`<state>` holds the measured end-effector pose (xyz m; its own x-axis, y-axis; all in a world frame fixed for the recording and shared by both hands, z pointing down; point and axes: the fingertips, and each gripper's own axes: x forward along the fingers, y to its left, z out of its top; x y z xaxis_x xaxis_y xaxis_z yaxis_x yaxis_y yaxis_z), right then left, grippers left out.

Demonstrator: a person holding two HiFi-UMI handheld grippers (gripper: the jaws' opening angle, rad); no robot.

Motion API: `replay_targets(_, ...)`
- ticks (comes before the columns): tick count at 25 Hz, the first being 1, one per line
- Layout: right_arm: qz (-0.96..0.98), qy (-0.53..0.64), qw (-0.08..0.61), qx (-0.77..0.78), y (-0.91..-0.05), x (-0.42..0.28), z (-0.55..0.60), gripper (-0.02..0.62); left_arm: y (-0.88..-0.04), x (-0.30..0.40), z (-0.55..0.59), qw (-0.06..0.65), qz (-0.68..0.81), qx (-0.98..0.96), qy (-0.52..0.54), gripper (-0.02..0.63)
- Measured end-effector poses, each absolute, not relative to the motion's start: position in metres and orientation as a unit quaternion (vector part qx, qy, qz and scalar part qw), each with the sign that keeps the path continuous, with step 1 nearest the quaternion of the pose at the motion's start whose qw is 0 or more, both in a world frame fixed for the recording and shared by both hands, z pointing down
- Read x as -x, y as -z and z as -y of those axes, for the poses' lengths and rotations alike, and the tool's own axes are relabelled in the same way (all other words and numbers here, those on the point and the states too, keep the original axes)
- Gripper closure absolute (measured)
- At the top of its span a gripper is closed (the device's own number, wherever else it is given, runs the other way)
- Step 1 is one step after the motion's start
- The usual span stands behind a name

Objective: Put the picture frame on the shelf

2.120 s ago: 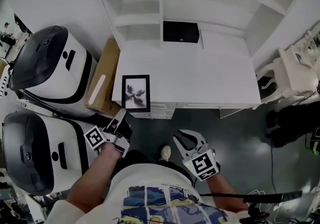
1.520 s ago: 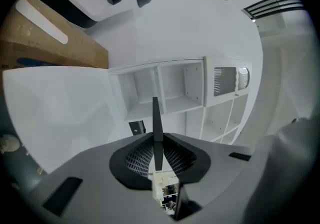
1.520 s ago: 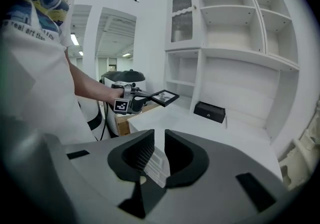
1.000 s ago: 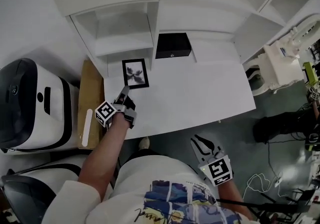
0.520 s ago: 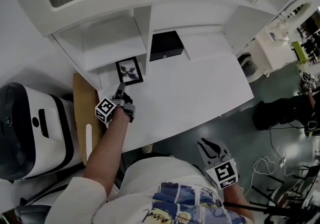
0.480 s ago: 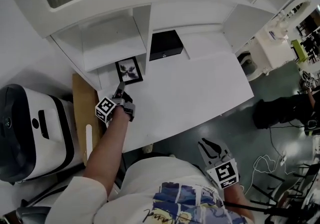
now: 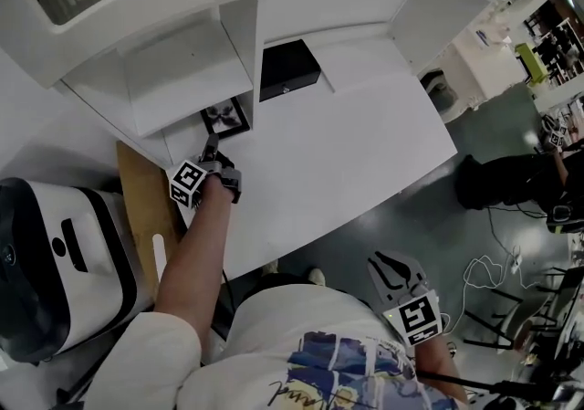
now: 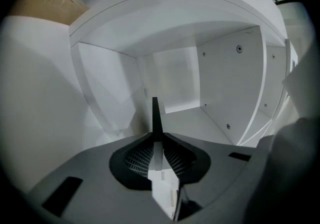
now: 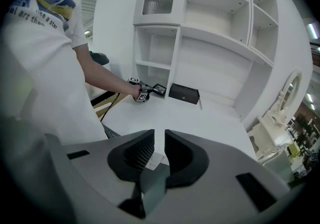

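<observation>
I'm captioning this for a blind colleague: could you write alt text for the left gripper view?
The left gripper is shut on the picture frame, seen edge-on as a thin, dark, upright strip. Ahead of it opens a white shelf compartment with screw heads on its right wall.

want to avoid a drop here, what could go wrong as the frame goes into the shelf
1. The left tongs pinch the picture frame only along one thin edge, so it may pivot or slip.
2. The frame sits close to the shelf's divider panel; a corner could knock it.
3. Released on edge, it may fall flat.
</observation>
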<state>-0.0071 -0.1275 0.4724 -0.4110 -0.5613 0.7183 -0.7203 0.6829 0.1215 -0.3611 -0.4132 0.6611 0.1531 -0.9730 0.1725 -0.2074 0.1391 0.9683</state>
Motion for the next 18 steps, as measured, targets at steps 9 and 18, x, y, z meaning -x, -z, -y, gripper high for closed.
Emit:
replay_targets(9,0.829,-0.111,0.392,-0.383,-0.479,0.010,0.120,0.514,-0.672,0.358,0.424,0.526,0.550,-0.550,0.342,0.535)
replay_targets(18,0.834,-0.105,0.393,-0.372,-0.484,0.013,0.124,0.514,-0.674,0.351,0.427,0.516,0.569,-0.580,0.271,0.534)
